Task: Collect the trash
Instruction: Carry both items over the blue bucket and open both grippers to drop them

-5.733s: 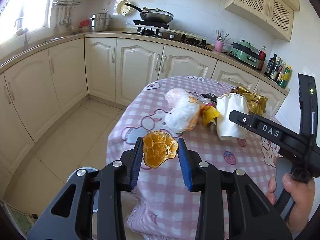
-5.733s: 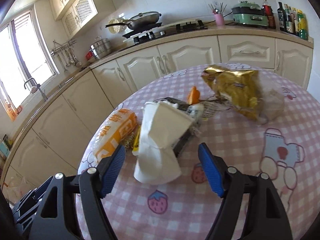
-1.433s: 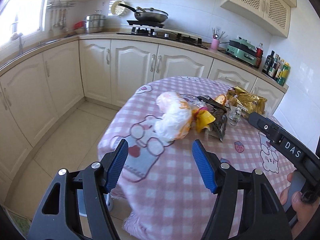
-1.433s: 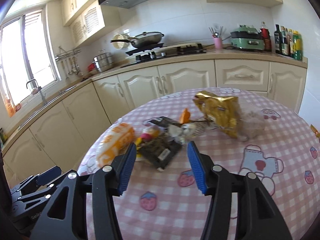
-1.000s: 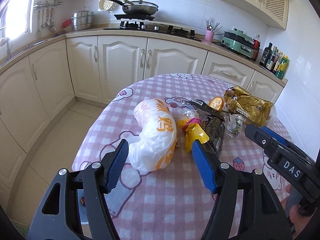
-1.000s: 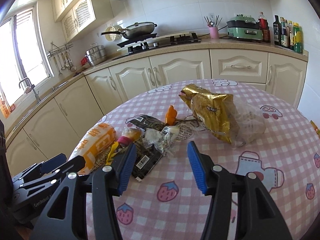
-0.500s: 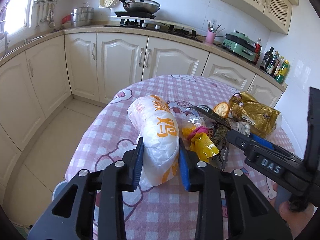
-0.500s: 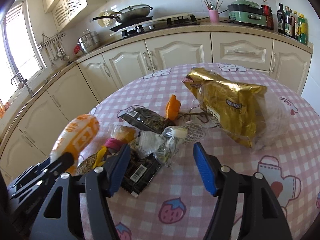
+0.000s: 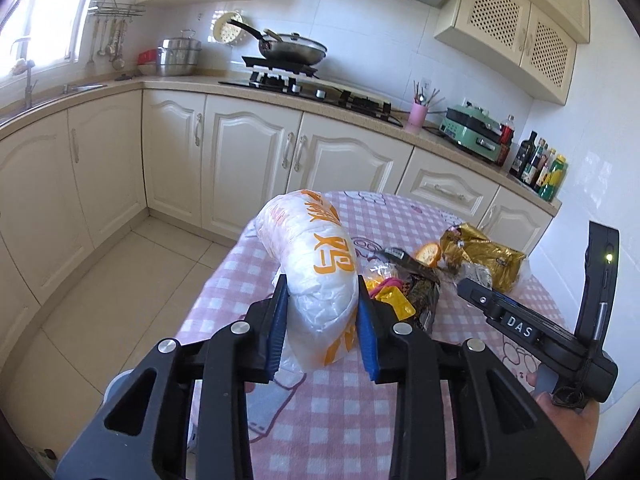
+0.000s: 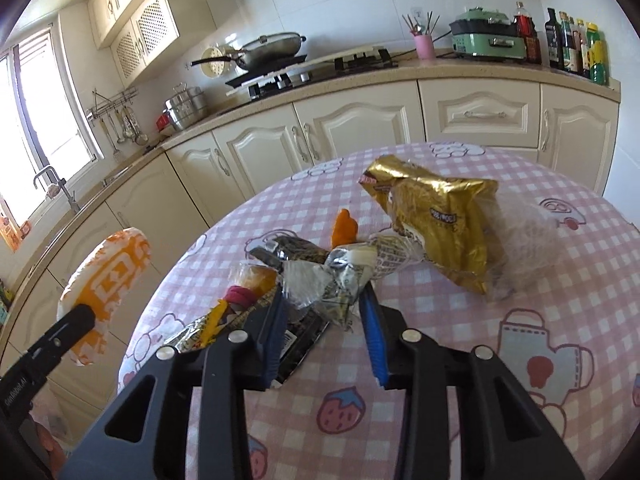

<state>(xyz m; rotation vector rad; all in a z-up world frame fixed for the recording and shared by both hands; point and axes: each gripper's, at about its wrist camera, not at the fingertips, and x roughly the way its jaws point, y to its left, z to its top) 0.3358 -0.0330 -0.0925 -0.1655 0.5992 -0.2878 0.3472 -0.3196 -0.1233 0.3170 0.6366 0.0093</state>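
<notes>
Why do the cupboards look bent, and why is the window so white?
Left wrist view: fisheye bends the cabinets; the window is blown out by daylight. Right wrist view: same curving, window overexposed, black corners, while the gold bag shows glare.

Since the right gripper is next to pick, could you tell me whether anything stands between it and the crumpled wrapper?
Nothing visible does: the right gripper already has its fingers on either side of the crumpled wrapper.

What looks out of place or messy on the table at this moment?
A heap of litter sits mid-table on the pink checked tablecloth: a crumpled gold foil bag, an orange peel and dark wrappers. The left gripper holds a white and orange plastic bag off the table; the right gripper pinches a crumpled clear wrapper.
</notes>
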